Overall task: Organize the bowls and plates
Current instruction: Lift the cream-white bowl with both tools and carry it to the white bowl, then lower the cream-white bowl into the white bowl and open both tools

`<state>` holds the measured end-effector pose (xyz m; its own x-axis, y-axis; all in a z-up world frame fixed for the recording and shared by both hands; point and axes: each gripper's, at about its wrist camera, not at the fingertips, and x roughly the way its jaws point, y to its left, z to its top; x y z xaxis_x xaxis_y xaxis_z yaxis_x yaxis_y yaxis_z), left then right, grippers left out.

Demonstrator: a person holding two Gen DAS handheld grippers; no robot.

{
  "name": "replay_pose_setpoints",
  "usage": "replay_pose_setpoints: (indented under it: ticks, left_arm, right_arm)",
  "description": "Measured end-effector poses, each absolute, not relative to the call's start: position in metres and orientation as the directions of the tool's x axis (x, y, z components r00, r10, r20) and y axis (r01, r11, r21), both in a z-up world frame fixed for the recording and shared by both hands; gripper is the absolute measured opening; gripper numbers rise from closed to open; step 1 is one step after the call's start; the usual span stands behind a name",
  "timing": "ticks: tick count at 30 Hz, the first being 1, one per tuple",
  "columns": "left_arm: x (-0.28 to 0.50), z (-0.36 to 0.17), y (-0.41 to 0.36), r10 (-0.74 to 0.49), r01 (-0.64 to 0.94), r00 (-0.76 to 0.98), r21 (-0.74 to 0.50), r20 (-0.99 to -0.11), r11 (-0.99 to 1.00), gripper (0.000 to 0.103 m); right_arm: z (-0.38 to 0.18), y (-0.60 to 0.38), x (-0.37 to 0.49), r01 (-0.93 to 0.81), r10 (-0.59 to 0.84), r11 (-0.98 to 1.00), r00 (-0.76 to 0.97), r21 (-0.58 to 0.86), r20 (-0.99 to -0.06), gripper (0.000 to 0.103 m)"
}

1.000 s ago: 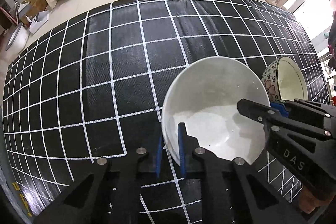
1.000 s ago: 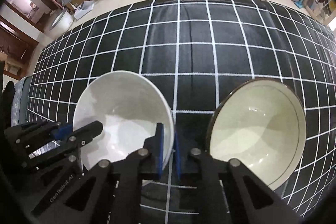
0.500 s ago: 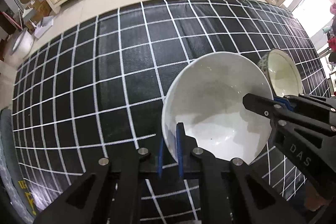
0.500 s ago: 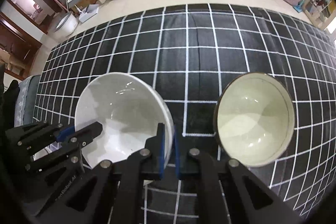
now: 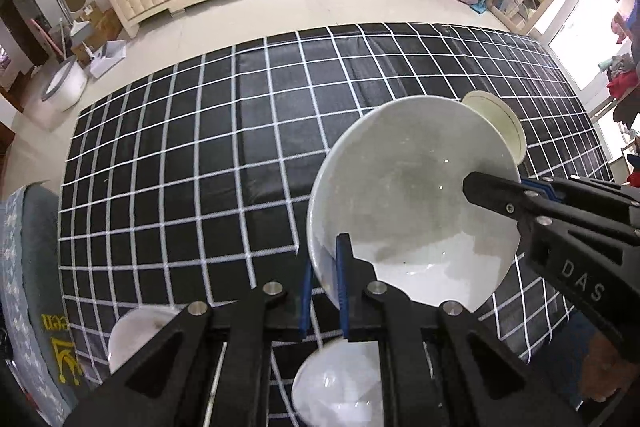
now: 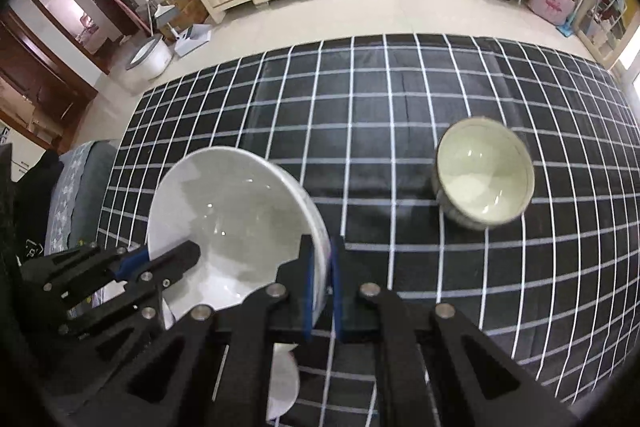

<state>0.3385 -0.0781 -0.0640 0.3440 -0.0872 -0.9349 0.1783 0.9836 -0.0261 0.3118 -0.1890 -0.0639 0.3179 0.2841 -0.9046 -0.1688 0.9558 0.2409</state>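
The white bowl [image 5: 412, 195] is held clear above the checked cloth [image 5: 200, 155], its rim pinched on opposite sides by the left gripper [image 5: 325, 279] and right gripper [image 6: 320, 291], presumably so it stays level; the patterned bowl [image 6: 484, 179] is left standing nearby.

The large bowl [image 5: 412, 195] is plain glossy white; the smaller bowl [image 6: 484, 183] is cream inside with a dark rim and a patterned outside; the cloth [image 5: 240, 155] is black with a white grid; both claws are black with blue pads [image 5: 341, 267].
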Motion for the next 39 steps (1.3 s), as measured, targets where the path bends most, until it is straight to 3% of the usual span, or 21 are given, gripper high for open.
replay_pose_setpoints:
  ticks: [18, 39]
  left_arm:
    - [0.229, -0.082, -0.053, -0.092, 0.161, 0.328, -0.04, -0.94, 0.986, 0.009]
    - [0.213, -0.12, -0.037, -0.084, 0.142, 0.251, -0.049, -0.964, 0.989, 0.009]
  right_arm:
    - [-0.081, -0.167, 0.231, -0.192, 0.253, 0.96, 0.275, 0.205, -0.928, 0.011]
    - [-0.128, -0.142, 0.217, -0.199, 0.216, 0.963, 0.171, 0.181, -0.961, 0.011]
